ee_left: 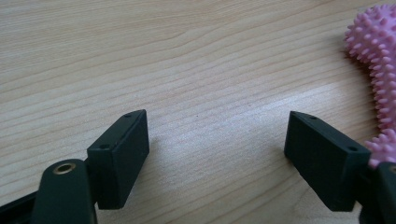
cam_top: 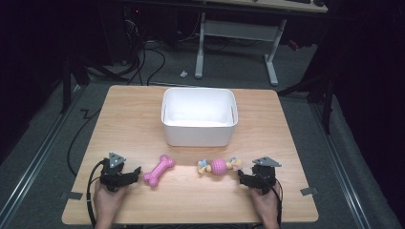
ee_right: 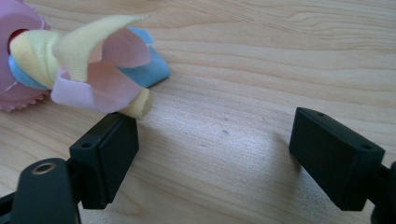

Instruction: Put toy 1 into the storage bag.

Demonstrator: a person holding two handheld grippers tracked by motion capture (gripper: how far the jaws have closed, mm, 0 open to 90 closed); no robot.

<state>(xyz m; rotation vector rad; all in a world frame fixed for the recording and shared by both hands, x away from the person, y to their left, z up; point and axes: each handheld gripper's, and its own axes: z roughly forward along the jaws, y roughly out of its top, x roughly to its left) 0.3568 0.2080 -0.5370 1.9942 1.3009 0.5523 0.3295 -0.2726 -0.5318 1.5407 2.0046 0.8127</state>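
Note:
A pink spiky bone toy (cam_top: 159,170) lies on the wooden table (cam_top: 133,119), just right of my left gripper (cam_top: 135,173). In the left gripper view the bone toy (ee_left: 378,60) runs along the right edge; my left gripper (ee_left: 217,133) stands open over bare wood. A pink ball toy with pastel cloth strips (cam_top: 219,166) lies left of my right gripper (cam_top: 242,178). Up close, the cloth knot (ee_right: 93,60) rests just beyond the left jaw of my right gripper (ee_right: 215,140), which is open with nothing between its jaws.
A white bin (cam_top: 199,116) with nothing visible inside it stands at the table's middle, behind both toys. Bare wood lies on either side of the bin and along the front edge. Beyond the table are a desk frame (cam_top: 237,36) and floor cables.

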